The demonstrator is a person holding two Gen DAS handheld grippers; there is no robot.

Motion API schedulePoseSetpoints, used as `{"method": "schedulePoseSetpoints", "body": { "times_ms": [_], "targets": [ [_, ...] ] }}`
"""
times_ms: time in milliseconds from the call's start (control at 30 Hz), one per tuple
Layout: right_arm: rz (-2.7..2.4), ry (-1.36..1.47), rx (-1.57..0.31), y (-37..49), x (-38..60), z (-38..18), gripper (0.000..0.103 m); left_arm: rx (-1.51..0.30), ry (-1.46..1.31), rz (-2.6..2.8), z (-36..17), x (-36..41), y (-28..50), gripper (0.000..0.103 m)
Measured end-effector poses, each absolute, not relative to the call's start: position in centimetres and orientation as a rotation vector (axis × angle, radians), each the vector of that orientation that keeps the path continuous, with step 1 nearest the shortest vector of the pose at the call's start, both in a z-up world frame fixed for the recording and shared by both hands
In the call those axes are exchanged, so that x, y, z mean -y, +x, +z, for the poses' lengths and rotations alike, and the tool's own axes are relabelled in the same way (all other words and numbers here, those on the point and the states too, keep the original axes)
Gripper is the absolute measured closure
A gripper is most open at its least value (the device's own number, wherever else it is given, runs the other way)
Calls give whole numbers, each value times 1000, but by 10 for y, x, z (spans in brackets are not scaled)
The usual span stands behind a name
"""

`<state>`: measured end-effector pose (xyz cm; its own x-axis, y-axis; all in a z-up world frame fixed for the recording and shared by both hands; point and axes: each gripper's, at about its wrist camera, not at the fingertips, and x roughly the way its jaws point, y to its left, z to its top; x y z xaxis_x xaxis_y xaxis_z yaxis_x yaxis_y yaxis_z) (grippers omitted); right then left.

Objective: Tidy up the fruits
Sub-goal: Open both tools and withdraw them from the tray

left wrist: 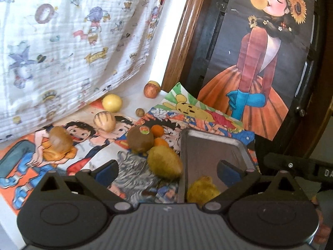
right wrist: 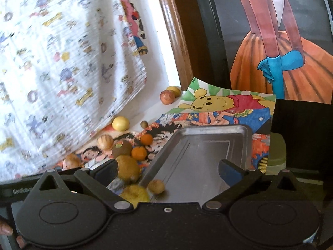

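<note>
A metal tray (left wrist: 210, 145) (right wrist: 208, 145) lies on cartoon posters. A fuzzy yellow fruit (left wrist: 203, 189) (right wrist: 135, 193) sits at the tray's near left corner, and a small tan fruit (right wrist: 156, 186) lies inside the tray. Against the tray's left wall rests a green-brown kiwi (left wrist: 164, 162) (right wrist: 127, 167). Behind it are a stickered brown kiwi (left wrist: 140, 139) (right wrist: 121, 146) and two oranges (left wrist: 157, 130) (right wrist: 139, 153). My left gripper (left wrist: 167, 173) is open, straddling the tray's left wall. My right gripper (right wrist: 169, 171) is open over the tray's near end, holding nothing.
Farther left lie a striped tan fruit (left wrist: 104, 121), a brown fruit (left wrist: 60, 139), a yellow ball fruit (left wrist: 111, 102), a small nut (left wrist: 139, 112) and a red apple (left wrist: 150, 90). A printed white cloth (left wrist: 62, 41) hangs at the left. A wooden frame (left wrist: 181, 41) and dark poster stand behind.
</note>
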<state>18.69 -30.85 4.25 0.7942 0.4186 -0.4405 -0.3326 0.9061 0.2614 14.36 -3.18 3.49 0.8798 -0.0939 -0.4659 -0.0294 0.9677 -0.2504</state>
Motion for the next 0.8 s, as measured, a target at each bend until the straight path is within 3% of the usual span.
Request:
{"method": "schedulePoseSetpoints", "body": {
  "times_ms": [800],
  "targets": [
    [348, 133, -719, 94, 262, -6, 1, -600, -197, 16, 3, -12, 73, 0]
  ]
}}
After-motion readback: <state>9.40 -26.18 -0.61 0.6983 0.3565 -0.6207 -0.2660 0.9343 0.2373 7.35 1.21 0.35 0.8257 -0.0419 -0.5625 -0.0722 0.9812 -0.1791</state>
